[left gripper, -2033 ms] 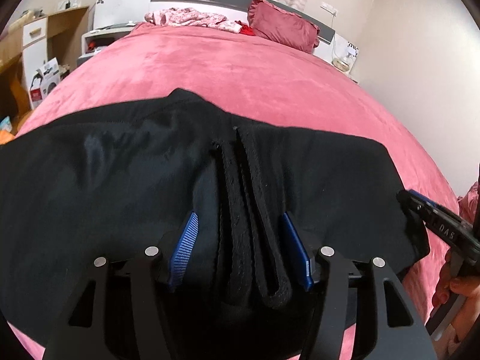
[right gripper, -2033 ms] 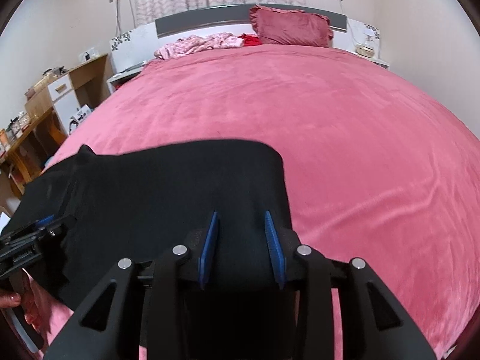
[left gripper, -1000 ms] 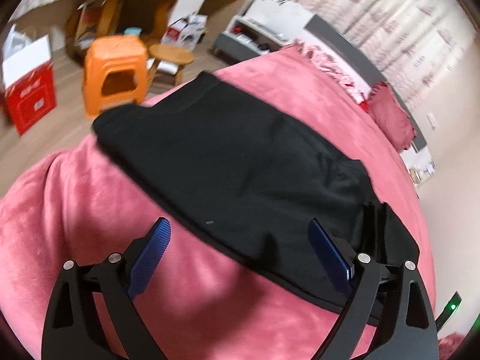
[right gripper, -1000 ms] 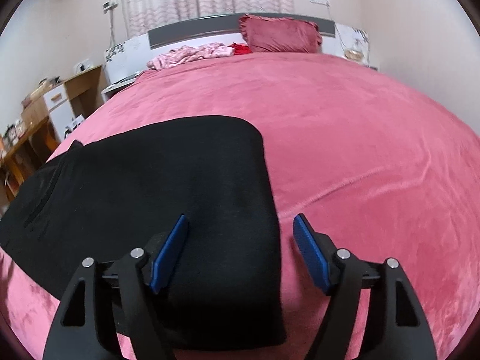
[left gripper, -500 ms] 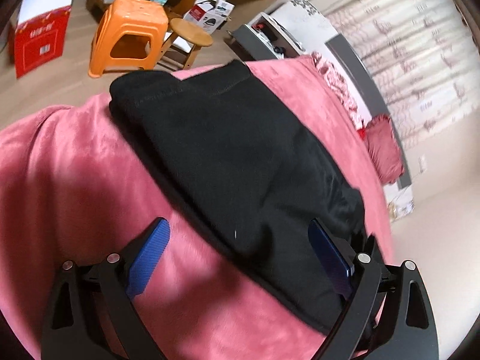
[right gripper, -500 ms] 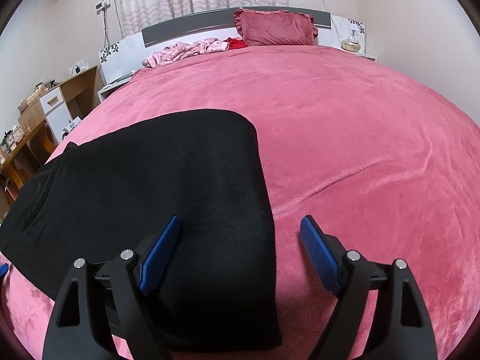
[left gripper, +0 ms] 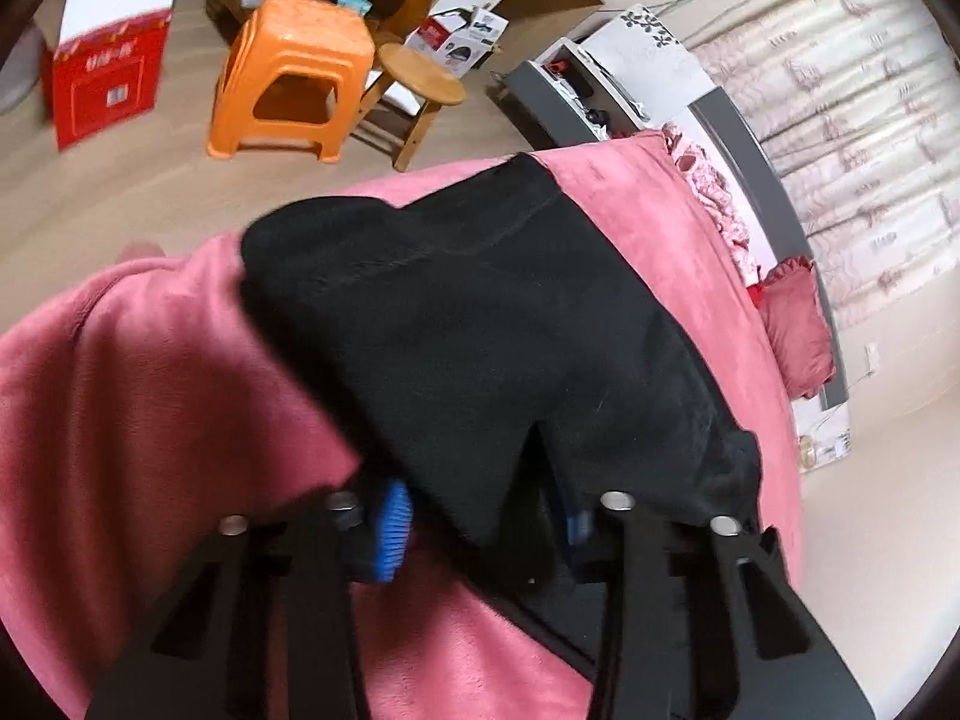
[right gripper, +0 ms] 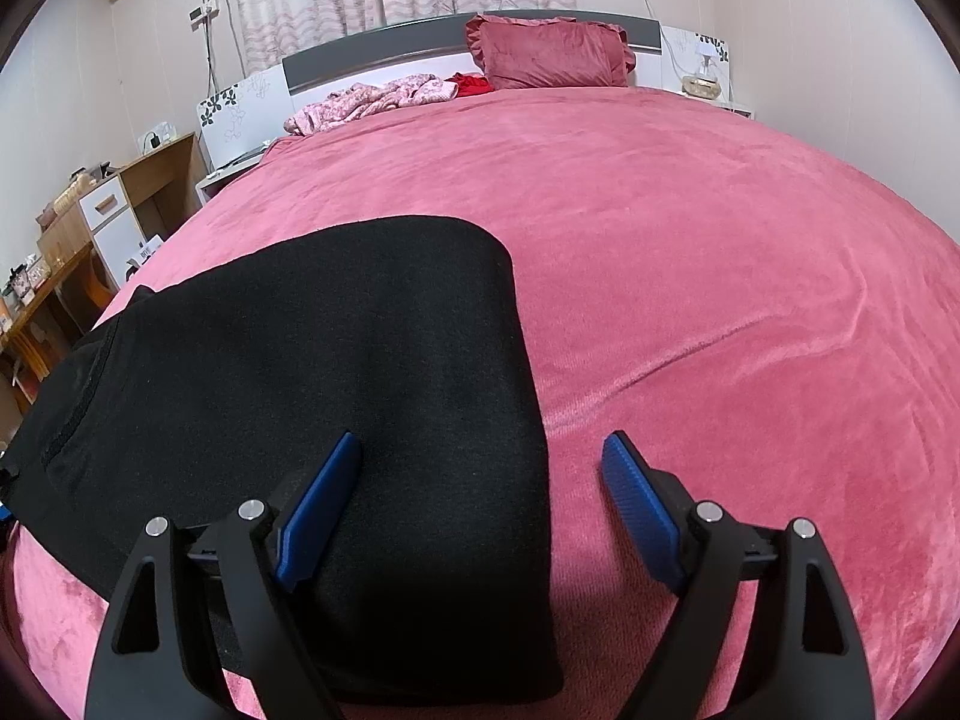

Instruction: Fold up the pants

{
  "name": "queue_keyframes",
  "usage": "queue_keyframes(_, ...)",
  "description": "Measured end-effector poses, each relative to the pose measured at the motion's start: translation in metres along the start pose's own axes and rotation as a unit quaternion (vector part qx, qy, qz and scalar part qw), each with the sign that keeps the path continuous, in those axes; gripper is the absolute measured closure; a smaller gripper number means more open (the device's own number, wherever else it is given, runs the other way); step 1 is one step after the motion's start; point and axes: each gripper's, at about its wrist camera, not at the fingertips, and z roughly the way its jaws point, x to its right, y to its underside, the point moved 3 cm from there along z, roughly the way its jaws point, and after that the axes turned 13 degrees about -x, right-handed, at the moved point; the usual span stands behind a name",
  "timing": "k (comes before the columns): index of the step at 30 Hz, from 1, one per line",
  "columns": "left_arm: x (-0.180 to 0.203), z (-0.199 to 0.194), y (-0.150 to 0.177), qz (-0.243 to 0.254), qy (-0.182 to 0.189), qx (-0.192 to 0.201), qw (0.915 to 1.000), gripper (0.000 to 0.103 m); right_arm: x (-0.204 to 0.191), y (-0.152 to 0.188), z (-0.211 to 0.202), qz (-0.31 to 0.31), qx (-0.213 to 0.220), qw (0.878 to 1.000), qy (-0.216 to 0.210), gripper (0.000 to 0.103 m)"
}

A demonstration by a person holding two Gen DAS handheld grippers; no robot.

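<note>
left gripper (left gripper: 480, 519): clenched on the near edge of the black pants (left gripper: 480, 324)
right gripper (right gripper: 480, 504): released, hovering over the folded end
tip: lift evenly so the layers stay stacked on the bed (right gripper: 720, 240)

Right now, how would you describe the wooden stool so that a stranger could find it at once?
Start from the pink bed and look past its edge to the bare floor. Two stools stand there side by side, in front of a wooden desk. The wooden stool is the one with a round seat and thin legs; its neighbour, the orange plastic stool, is square.
</note>
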Motion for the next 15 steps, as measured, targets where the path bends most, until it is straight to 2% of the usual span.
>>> queue_keyframes(5,0.005,-0.009,0.001,0.015,0.008,0.003,0.9999,0.086,0.001,0.0,0.0,0.002,-0.002,1.0,-0.001,0.019)
queue_keyframes(10,0.022,-0.023,0.001,0.034,0.022,0.027,0.9988,0.089,0.005,0.001,0.0,0.007,-0.005,1.0,-0.005,0.017)
queue_keyframes(15,0.061,-0.041,0.003,0.092,0.031,0.053,0.9938,0.09,0.005,0.002,-0.001,0.009,-0.006,1.0,-0.007,0.017)
